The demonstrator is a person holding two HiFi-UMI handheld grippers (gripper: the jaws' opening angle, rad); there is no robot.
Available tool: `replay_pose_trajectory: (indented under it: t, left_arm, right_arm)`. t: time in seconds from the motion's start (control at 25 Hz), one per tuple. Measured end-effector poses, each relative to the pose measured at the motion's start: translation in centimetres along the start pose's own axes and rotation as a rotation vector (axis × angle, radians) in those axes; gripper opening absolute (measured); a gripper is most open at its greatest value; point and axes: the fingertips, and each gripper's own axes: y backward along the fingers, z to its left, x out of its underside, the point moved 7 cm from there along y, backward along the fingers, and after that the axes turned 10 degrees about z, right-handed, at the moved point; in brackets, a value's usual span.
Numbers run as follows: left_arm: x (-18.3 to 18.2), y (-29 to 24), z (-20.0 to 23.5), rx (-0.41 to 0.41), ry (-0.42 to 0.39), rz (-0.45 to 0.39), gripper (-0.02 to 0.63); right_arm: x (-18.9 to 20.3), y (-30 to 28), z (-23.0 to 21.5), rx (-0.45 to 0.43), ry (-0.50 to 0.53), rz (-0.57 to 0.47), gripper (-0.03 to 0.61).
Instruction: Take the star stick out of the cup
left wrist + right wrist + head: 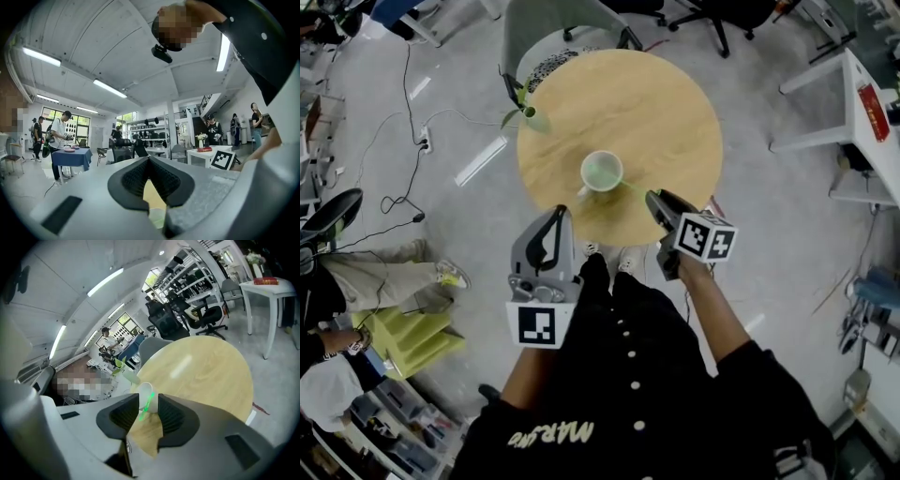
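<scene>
A white cup (pixel 602 172) stands on the round wooden table (pixel 628 94), near its front edge. A thin green star stick (pixel 633 188) leans out of the cup toward my right gripper (pixel 654 202). In the right gripper view the stick (pixel 146 406) runs up between the two dark pads from the cup (pixel 144 391). My right gripper (pixel 148 396) shows a gap at each side of the stick, wider on the left, so it is open around it. My left gripper (pixel 557 214) hovers at the table's near edge left of the cup, and its tips (pixel 149 158) meet with nothing held.
A small vase with green leaves (pixel 534 117) sits at the table's left rim. A grey chair (pixel 572 28) stands behind the table and a white table (pixel 862 103) to the right. Cables lie on the floor at left, where a seated person's leg (pixel 403 255) shows.
</scene>
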Motion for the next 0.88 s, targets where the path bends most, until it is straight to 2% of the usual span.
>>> replay_pose_trajectory:
  t: [0.32,0.6,0.72,0.88]
  left_arm:
    - [1.6,0.0,0.8,-0.015,0.023,0.033,-0.006]
    - [1.3,0.6,1.2,-0.024,0.014,0.039,-0.006]
    - [1.0,0.8,1.4,-0.033,0.009,0.041,-0.006]
    - [0.9,1.4,1.9,-0.046,0.011,0.052,-0.006]
  right_arm:
    - [1.1,-1.6,-0.2,-0.029,-0.029,0.031,0.021]
    - [0.6,-1.1,0.7,0.009,0.039,0.035,0.021]
    - [0.3,-0.4,1.4,0.033,0.143,0.069,0.021]
    - [-0.6,1.3,3.4,0.076,0.376,0.109,0.021]
